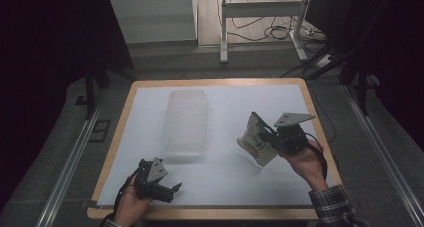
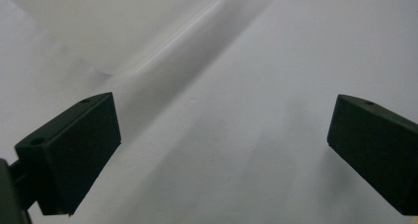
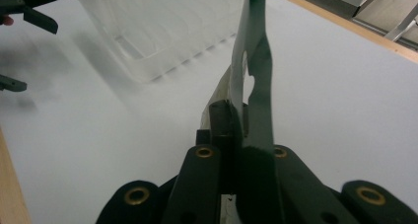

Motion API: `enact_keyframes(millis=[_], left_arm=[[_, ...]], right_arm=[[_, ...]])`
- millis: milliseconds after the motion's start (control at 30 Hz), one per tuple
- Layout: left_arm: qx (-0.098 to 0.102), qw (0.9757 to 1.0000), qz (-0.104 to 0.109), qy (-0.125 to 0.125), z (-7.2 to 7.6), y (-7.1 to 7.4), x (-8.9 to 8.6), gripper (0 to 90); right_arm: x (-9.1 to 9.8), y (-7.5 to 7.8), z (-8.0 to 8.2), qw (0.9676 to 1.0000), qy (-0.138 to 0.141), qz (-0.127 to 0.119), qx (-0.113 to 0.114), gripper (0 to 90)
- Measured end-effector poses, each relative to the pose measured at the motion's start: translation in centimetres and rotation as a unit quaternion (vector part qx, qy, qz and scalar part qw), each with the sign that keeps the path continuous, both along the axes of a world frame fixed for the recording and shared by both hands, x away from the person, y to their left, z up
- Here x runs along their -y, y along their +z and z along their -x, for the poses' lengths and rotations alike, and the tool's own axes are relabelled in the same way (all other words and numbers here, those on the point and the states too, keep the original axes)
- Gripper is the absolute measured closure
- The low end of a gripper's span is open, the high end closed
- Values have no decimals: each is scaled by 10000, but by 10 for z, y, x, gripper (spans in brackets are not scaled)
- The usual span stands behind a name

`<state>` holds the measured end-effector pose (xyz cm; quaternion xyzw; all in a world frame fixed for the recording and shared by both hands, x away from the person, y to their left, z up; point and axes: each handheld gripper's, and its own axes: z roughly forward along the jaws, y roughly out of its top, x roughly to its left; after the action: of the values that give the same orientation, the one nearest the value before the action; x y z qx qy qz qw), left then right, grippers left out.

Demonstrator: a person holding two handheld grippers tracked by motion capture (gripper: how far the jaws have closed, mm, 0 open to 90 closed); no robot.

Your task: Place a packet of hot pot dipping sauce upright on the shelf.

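Overhead, white-topped wooden table [image 1: 150,94], grey floor [image 1: 60,137]

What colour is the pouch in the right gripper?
Green and white pouch, clamped in the right gripper; best seen in the high view.

A lab or test room: a wooden table [image 1: 116,152] under a white sheet [image 1: 235,182] stands on grey floor between metal rails [image 1: 67,169], with loose cables [image 1: 260,29] and a white frame [image 1: 260,9] behind.
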<state>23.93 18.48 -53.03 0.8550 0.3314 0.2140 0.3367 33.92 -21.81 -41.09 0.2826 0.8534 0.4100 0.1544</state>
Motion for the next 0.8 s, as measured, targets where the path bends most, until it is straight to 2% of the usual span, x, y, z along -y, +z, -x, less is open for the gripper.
enact_keyframes(millis=[400, 800], left_arm=[[6, 10000, -22, -9, 0, 0, 0, 0], [-24, 10000, -87, -29, 0, 0, 1, 0]], right_arm=[[-2, 15, -17, 9999, 71, -82, 60, 896], [-20, 21, -38, 9996, 280, -62, 1, 896]])
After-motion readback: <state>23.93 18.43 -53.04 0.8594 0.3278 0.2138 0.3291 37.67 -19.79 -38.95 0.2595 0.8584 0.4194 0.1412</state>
